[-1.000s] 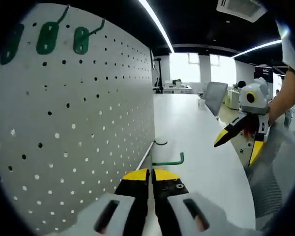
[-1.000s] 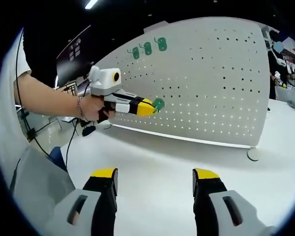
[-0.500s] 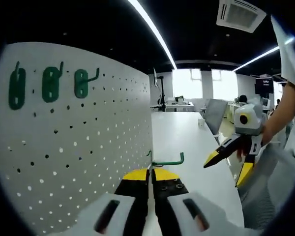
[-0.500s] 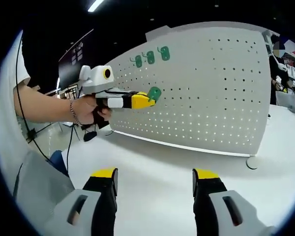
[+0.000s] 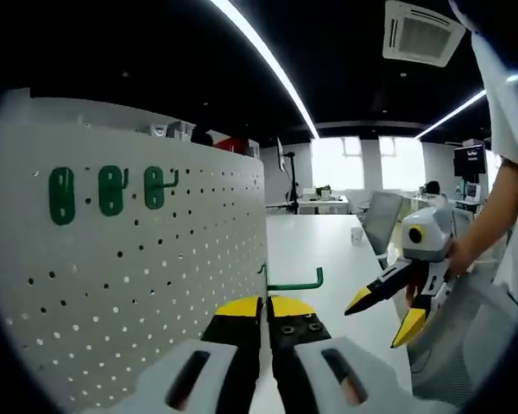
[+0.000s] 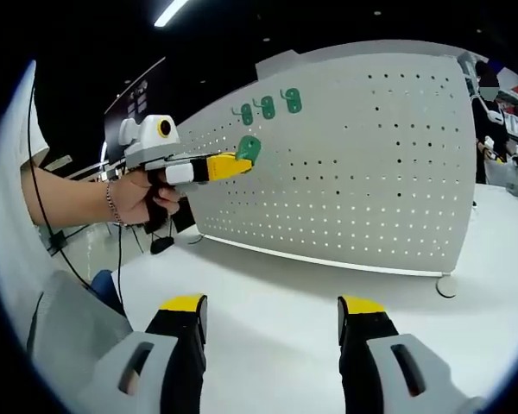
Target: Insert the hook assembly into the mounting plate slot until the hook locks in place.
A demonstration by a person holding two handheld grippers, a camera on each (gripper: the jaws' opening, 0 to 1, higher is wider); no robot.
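hook assembly (image 5: 295,283) sits pinched between my left gripper (image 5: 266,309) fingers, pressed together at lower centre of the left gripper view, its green rod lying across the frame with the tip turned up at the right. in the right gripper view i see its green oval plate (image 6: 249,148) facing the pegboard (image 6: 371,164), close to it, just below three mounted green hooks (image 6: 268,106) at upper centre. my right gripper (image 6: 272,315) fingers stand spread over the white bench (image 6: 276,285), holding nothing.
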